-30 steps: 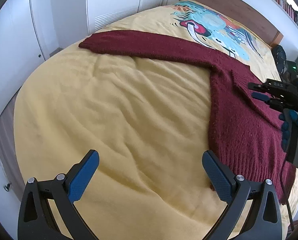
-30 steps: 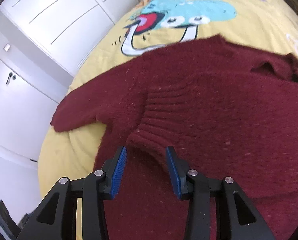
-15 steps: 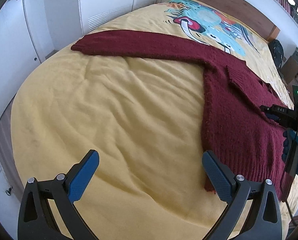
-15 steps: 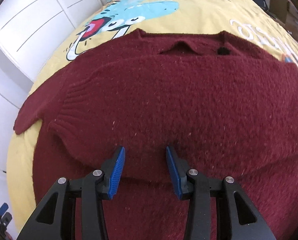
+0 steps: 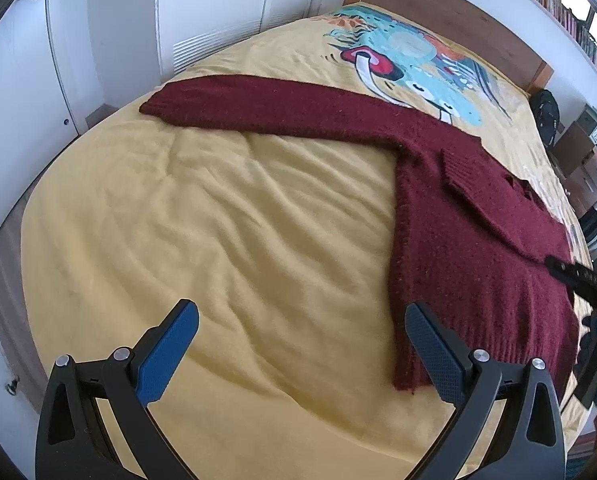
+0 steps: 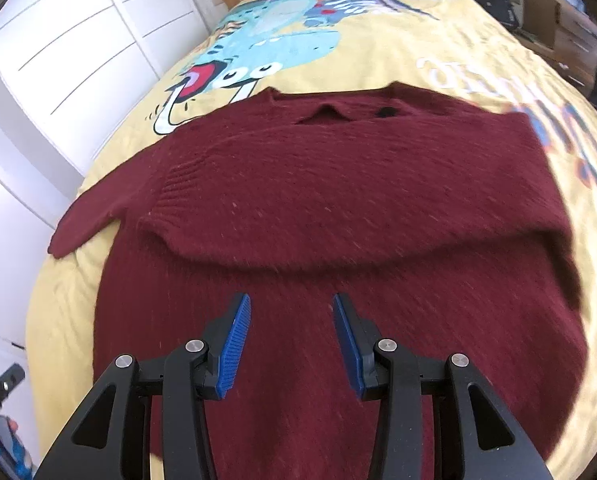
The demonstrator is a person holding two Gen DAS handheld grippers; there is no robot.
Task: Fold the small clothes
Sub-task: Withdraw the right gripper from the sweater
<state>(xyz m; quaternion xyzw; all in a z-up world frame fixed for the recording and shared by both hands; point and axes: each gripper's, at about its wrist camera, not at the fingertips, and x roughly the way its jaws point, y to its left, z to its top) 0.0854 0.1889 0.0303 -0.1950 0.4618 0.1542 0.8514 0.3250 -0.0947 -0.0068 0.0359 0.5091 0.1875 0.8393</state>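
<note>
A dark red knitted sweater (image 6: 338,208) lies flat on the yellow bed cover (image 5: 218,220). Its right sleeve (image 6: 378,176) is folded across the chest, cuff at the left. Its left sleeve (image 5: 278,108) stretches out straight across the bed. My right gripper (image 6: 292,338) is open and empty, above the sweater's lower body. My left gripper (image 5: 298,344) is wide open and empty, over bare bed cover, its right finger near the sweater's hem corner (image 5: 408,380). The right gripper's tip (image 5: 570,276) shows at the right edge of the left wrist view.
The bed cover has a cartoon print (image 6: 266,48) near the wooden headboard (image 5: 438,8). White wardrobe doors (image 5: 202,8) stand along the far side. A dark bag (image 5: 544,112) and boxes (image 6: 558,16) sit beside the bed.
My right gripper has drawn back from the folded sleeve's cuff toward the hem, leaving the sleeve lying across the chest. My left gripper has shifted slightly, staying wide open.
</note>
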